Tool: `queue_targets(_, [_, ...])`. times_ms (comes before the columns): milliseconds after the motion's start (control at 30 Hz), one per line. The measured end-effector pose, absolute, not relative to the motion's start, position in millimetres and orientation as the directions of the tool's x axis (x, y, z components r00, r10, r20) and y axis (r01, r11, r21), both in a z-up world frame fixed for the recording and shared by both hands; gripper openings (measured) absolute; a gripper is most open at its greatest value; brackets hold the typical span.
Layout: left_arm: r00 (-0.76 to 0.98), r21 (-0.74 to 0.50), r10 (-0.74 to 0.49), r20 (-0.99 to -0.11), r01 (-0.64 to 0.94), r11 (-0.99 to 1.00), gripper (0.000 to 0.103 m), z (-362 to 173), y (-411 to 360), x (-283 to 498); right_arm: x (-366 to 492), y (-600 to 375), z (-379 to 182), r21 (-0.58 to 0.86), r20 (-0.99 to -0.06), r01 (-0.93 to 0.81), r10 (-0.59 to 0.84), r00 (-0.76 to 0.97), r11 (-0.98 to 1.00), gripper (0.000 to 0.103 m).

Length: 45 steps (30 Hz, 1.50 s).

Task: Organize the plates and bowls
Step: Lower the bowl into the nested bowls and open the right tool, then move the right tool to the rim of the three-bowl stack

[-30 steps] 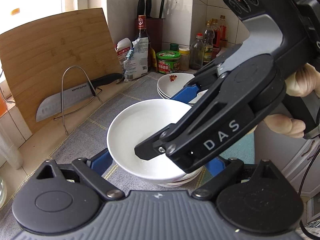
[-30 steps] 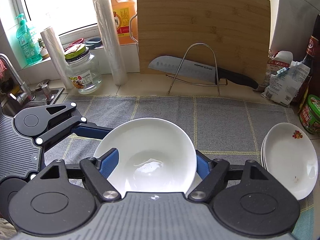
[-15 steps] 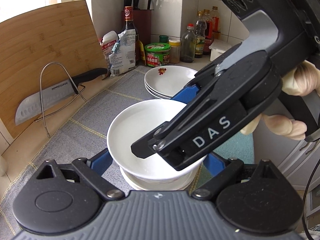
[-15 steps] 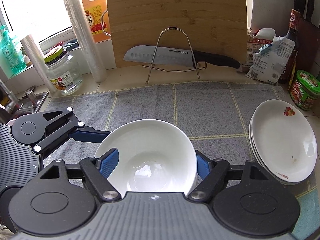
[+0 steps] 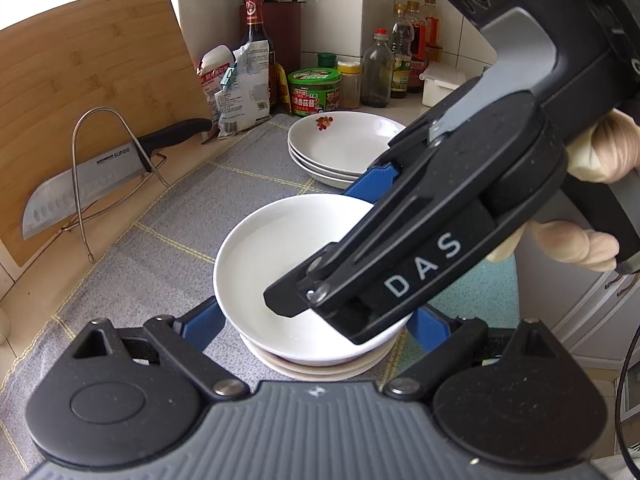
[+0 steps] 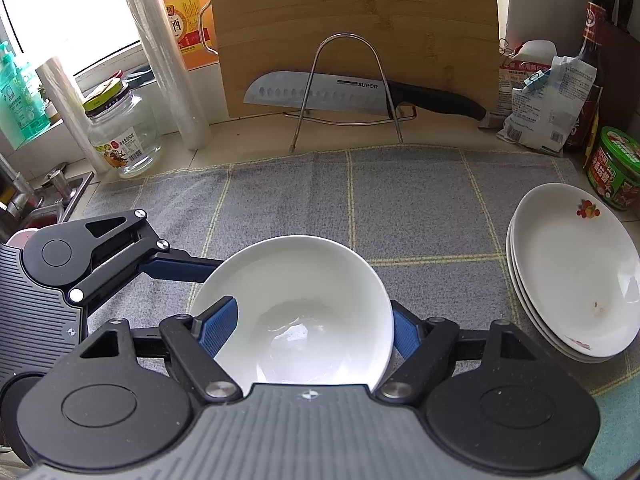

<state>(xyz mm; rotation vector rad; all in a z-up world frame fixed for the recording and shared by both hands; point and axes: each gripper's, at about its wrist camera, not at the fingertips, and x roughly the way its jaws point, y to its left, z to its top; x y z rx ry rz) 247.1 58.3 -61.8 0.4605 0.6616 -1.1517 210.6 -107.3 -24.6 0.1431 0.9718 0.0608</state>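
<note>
Left wrist view: your left gripper [image 5: 316,326] is spread wide, blue fingers [image 5: 202,326] either side of the bowl stack, not pinching anything. White bowl [image 5: 280,256] sits dead centre on top of the lower dishes [image 5: 320,368], over the grey mat [image 5: 160,248]. Your right gripper [image 5: 400,260] comes in from 2 o'clock and covers the bowl's near-right rim; one blue finger [image 5: 370,182] shows beyond the bowl at 12 o'clock. Whether it touches the bowl, can't tell here. Plate stack [image 5: 340,148] sits past the bowl at 12 o'clock, on the same mat. Knife [image 5: 100,180] in its wire rack at 10 o'clock, cutting board [image 5: 80,80] behind it.

Right wrist view: your right gripper [image 6: 310,328] is clamped on the white bowl [image 6: 296,300] — left finger [image 6: 218,326] inside the rim, the other outside the wall at 3 o'clock. Your left gripper [image 6: 120,256] reaches in from 9 o'clock, one finger [image 6: 180,270] touching or just beside the bowl's far-left rim; can't tell which. Plate stack [image 6: 568,280] at 3 o'clock, apart from the bowl. Glass jar [image 6: 120,136] at 10 o'clock, off the mat [image 6: 400,208].
</note>
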Motion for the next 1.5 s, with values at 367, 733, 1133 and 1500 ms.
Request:
queue_targets(367, [0.256, 0.006, -0.683, -0.684, 0.938, 0.346, 0.096, -63.7, 57.2, 248.0, 208.7, -107.2, -23.9, 0.147, -0.814, 0.008, 0.117, 0.570, 0.989, 0.098])
queue_targets(733, [0.269, 0.005, -0.698, -0.664, 0.935, 0.356, 0.098, -53.2, 88.1, 241.8, 187.3, -113.8, -21.2, 0.124, -0.792, 0.081, 0.049, 0.608, 0.989, 0.101])
queue_targets(1133, [0.296, -0.051, -0.669, -0.682, 0.893, 0.447, 0.099, -63.5, 121.8, 238.1, 150.0, -100.2, -40.9, 0.067, -0.748, 0.211, -0.091, 0.657, 0.975, 0.103])
queue_targets(1500, [0.272, -0.044, -0.652, -0.707, 0.904, 0.425, 0.099, -87.3, 125.0, 238.6, 117.9, -99.2, -16.8, 0.053, -0.721, 0.194, -0.097, 0.687, 0.980, 0.103])
